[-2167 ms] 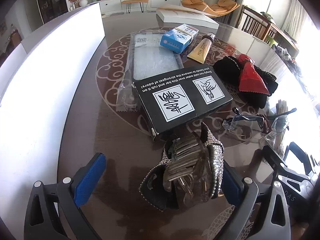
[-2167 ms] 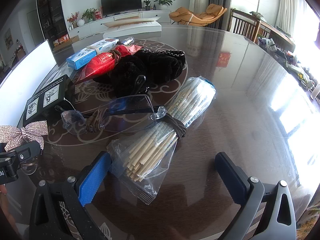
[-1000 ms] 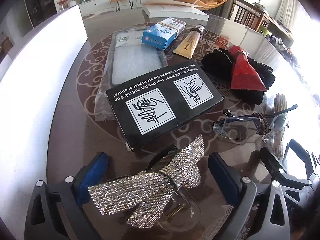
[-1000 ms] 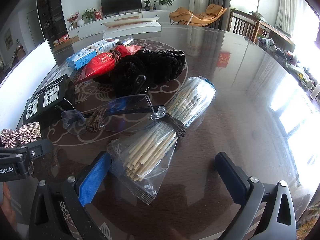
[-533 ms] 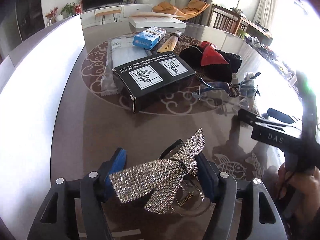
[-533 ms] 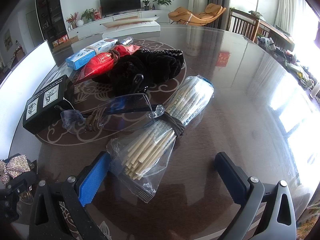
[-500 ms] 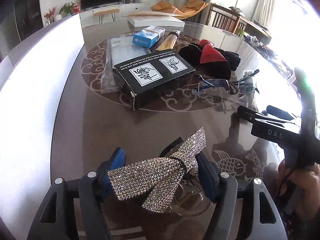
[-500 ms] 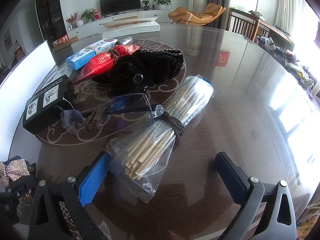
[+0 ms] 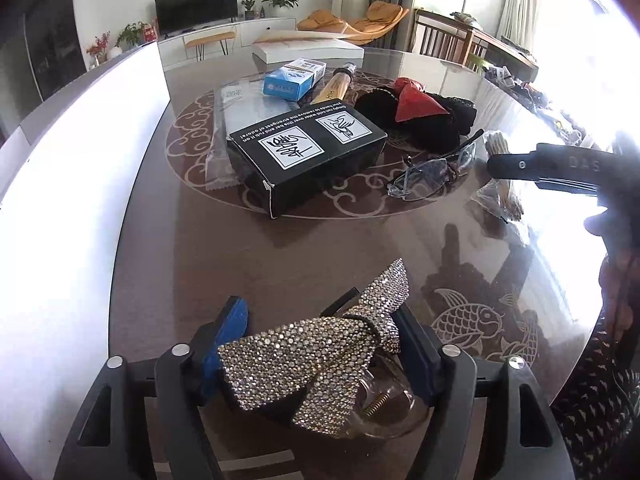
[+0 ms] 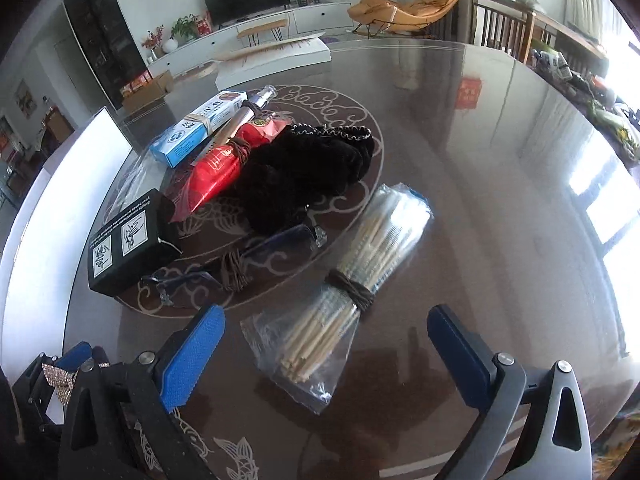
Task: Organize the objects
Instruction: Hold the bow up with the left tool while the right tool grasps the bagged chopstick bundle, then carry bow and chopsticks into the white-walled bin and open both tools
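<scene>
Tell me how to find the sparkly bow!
Start at the big dark round table and look at its near edge, away from the black box and the glasses. The sparkly bow sits between the left gripper pads, which are closing. It alone is covered in glittering stones.

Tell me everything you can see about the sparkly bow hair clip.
The bow hair clip is covered in small silvery rhinestones on a dark backing, knotted at the middle. Under it sits a clear plastic claw with a small metal spring. It lies tilted between the blue pads of the left gripper, whose jaws are closing, both pads against it, just above the glossy brown table. In the right wrist view only a small part shows at the lower left.
</scene>
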Available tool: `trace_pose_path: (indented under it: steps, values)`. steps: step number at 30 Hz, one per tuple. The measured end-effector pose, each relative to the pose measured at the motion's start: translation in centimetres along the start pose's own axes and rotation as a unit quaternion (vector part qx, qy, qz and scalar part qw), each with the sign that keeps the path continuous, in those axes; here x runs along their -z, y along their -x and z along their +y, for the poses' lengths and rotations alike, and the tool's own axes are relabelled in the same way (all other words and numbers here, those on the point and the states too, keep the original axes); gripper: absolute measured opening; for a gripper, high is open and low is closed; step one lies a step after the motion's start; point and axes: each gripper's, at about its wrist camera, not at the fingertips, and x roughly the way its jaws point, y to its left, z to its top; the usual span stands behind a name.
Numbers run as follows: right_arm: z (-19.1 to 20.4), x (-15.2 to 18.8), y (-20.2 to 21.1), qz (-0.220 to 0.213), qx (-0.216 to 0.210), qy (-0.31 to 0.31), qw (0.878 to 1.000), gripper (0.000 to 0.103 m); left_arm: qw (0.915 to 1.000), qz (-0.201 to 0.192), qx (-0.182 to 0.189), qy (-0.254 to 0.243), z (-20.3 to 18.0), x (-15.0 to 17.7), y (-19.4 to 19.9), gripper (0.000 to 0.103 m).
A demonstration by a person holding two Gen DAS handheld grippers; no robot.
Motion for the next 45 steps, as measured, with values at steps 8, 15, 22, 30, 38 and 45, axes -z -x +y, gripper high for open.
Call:
trace_pose_path:
  steps: [8, 15, 22, 30, 38, 45]
  values:
    - [-3.2, 0.9, -0.3, 0.051, -0.001, -0.020, 0.999, 0.061, 0.9996, -0.025, 0.011, 0.010, 0.5, 0.9, 1.0, 0.061]
    - [-2.4, -0.4, -1.3, 0.046, 0.007, -0.026, 0.999, 0.066, 0.9985, -0.045, 0.028, 0.015, -0.1, 0.6, 2.9, 0.061]
    - [-5.7, 1.7, 1.2, 0.037, -0.023, -0.085, 0.995, 0.029, 0.9957, -0.065, 0.056, 0.035, 1.1, 0.1, 7.2, 0.061]
    - [-2.5, 3.2, 9.2, 0.000, -0.142, -0.101, 0.985, 0.029, 0.9894, -0.105, 0.066, 0.076, 5.2, -1.9, 13.4, 0.061]
    - [15.1, 0.9, 15.2, -0.032, -0.304, 0.001, 0.952, 0.029, 0.9839, -0.128, -0.058, 0.111, 15.7, -2.2, 18.4, 0.061]
    - [30.4, 2.4, 13.3, 0.013, -0.339, 0.123, 0.933, 0.029, 0.9752, -0.041, -0.146, 0.161, 24.6, 1.5, 15.4, 0.061]
